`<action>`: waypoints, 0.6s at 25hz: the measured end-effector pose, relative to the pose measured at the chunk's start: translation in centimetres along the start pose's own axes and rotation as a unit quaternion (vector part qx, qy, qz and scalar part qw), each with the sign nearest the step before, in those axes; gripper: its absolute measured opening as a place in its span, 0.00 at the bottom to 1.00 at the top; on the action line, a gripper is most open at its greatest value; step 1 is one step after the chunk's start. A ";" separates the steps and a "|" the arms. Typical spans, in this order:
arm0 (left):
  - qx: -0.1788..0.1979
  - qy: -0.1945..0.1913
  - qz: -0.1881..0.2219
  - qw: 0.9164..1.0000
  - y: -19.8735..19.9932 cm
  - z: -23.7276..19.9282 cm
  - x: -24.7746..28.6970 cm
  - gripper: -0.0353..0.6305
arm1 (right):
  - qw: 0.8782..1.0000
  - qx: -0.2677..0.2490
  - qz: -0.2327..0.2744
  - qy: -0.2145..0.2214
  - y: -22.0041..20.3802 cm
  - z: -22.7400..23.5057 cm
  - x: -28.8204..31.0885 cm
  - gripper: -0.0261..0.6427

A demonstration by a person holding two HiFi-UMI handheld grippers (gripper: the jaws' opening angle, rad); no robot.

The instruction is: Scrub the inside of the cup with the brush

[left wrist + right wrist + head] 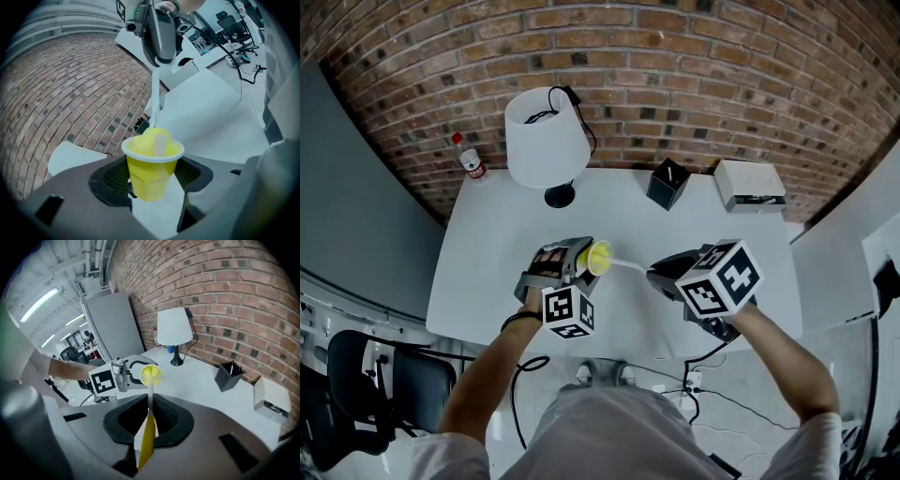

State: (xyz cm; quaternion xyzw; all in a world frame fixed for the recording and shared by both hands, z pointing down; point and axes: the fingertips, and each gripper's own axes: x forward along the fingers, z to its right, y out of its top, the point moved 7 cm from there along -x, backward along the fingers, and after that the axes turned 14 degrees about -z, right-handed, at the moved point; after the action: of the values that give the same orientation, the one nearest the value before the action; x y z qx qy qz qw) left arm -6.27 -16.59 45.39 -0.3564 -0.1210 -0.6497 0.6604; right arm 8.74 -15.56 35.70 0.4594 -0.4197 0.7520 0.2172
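My left gripper (pixel 578 263) is shut on a small yellow cup (pixel 599 257) with a white rim, held above the white table (pixel 487 244) and tipped toward the right. In the left gripper view the cup (pixel 152 169) sits between the jaws, mouth up. My right gripper (pixel 659 276) is shut on a brush (pixel 628 265) with a yellow handle (pixel 146 441) and a thin white stem. The brush's yellow head (pixel 153 141) fills the cup's mouth. From the right gripper view the stem (pixel 150 394) runs straight into the cup (pixel 151 375).
A white table lamp (pixel 546 139) stands at the back of the table, with a small bottle (pixel 470 157) to its left. A black pen holder (pixel 667 183) and a white box (pixel 749 185) sit at the back right. Cables lie on the floor below the front edge.
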 end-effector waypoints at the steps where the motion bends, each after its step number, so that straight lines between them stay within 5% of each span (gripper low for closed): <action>1: 0.002 0.001 0.001 1.000 0.0 0.0 0.0 0.49 | 1.000 0.015 0.003 0.011 -0.1 0.1 0.0 0.08; 8: 0.008 0.012 0.011 1.000 0.1 0.1 -0.1 0.49 | 0.992 0.107 0.018 0.072 -0.7 0.9 0.0 0.08; 15: -0.002 0.009 0.029 1.000 0.0 0.6 0.5 0.49 | 0.992 0.117 0.017 0.053 -1.2 0.6 -0.2 0.08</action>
State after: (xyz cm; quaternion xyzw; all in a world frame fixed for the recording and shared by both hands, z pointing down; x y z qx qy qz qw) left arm -6.00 -16.63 46.13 -0.3549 -0.1037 -0.6340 0.6792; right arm 9.98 -15.38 36.15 0.4336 -0.3249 0.8229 0.1710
